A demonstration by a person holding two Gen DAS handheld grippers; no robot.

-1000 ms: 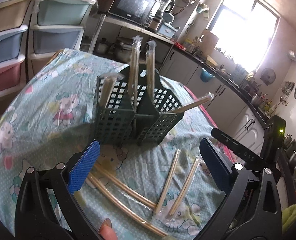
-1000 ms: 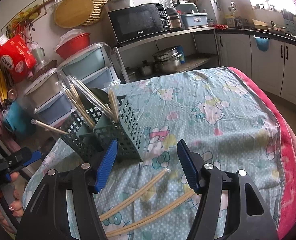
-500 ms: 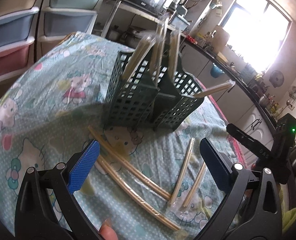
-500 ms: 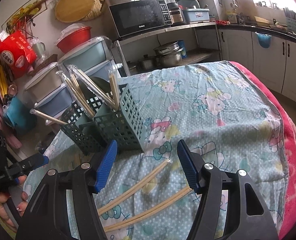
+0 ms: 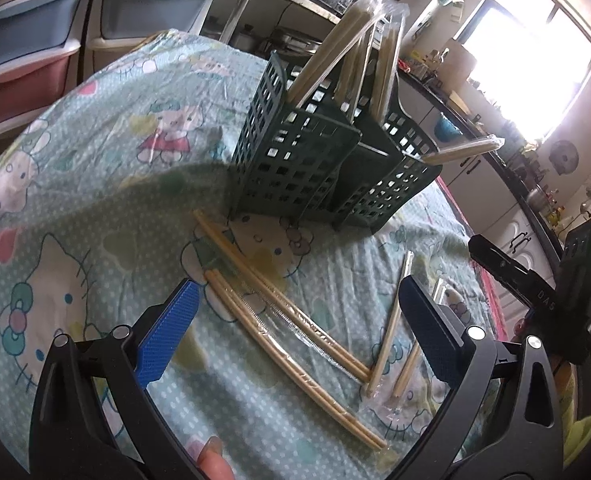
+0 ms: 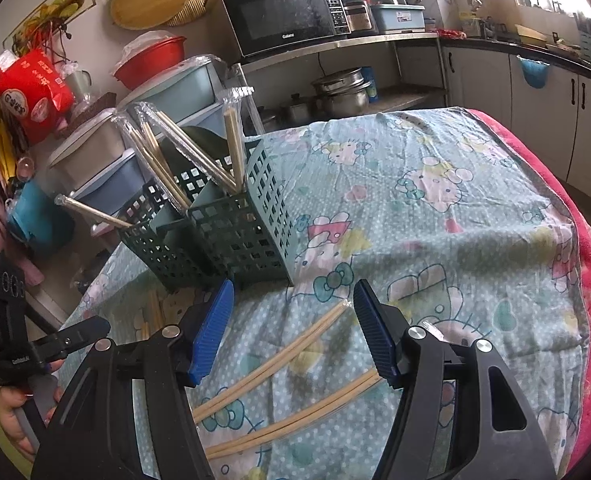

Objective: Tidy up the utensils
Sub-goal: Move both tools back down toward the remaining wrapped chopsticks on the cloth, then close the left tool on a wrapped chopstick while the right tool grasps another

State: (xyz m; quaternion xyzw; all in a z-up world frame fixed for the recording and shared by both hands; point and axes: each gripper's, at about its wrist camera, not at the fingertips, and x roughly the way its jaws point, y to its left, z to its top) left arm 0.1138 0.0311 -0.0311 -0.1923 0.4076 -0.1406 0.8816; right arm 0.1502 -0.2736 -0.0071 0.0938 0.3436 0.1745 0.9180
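A table draped in a cartoon-cat cloth (image 6: 435, 184) carries a dark green slotted utensil caddy (image 5: 319, 168), its compartments bristling with plastic-wrapped chopsticks (image 5: 375, 44), one pair poking out sideways. Four more wrapped pairs (image 5: 287, 312) lie flat on the cloth in front of the caddy, apart from it. The left gripper (image 5: 295, 324) hovers over two of them with jaws wide and empty, while the right gripper (image 6: 291, 332) hangs part-open over the other two, gripping nothing.
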